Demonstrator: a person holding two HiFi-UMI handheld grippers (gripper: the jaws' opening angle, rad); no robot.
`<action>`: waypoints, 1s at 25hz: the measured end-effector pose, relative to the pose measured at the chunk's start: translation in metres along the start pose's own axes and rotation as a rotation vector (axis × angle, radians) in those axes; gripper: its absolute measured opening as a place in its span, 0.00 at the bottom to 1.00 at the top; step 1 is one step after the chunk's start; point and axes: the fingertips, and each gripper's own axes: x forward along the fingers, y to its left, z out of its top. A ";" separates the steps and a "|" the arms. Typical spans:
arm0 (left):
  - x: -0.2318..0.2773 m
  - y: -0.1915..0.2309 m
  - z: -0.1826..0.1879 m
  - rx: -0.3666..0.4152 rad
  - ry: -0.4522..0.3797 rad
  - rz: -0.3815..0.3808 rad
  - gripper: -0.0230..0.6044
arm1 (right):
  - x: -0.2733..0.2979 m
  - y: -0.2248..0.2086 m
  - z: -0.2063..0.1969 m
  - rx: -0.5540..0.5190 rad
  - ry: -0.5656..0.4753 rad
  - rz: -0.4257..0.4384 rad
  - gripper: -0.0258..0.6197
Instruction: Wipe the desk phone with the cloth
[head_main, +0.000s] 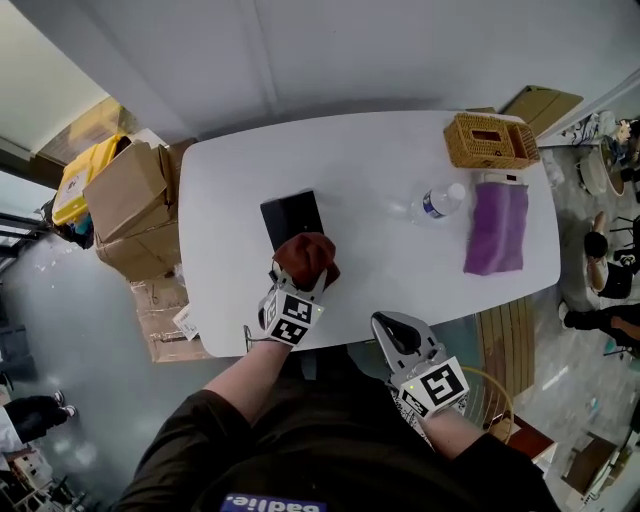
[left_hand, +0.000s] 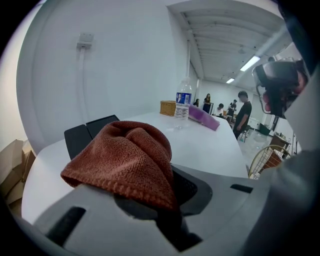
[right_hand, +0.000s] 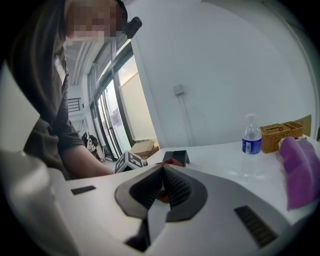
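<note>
A black desk phone lies left of the middle of the white table; in the left gripper view the phone shows just beyond the cloth. My left gripper is shut on a bunched rust-red cloth, which sits at the phone's near end. The cloth covers most of the jaws in the left gripper view. My right gripper hovers at the table's front edge, right of the left one. Its jaws are shut with nothing between them. Phone and cloth show small beyond them.
A water bottle lies right of centre, a purple cloth and a wicker basket at the far right. Cardboard boxes and a yellow bin stand off the left edge. People stand far off in the room.
</note>
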 end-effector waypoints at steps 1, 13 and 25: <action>-0.001 -0.003 -0.004 -0.003 0.009 -0.006 0.13 | 0.000 0.002 0.000 0.001 0.001 0.000 0.08; -0.067 -0.005 0.002 -0.017 -0.039 -0.006 0.13 | 0.005 0.044 0.014 -0.025 -0.038 0.036 0.08; -0.216 0.014 0.041 -0.030 -0.227 0.043 0.13 | 0.038 0.110 0.039 -0.096 -0.088 0.120 0.08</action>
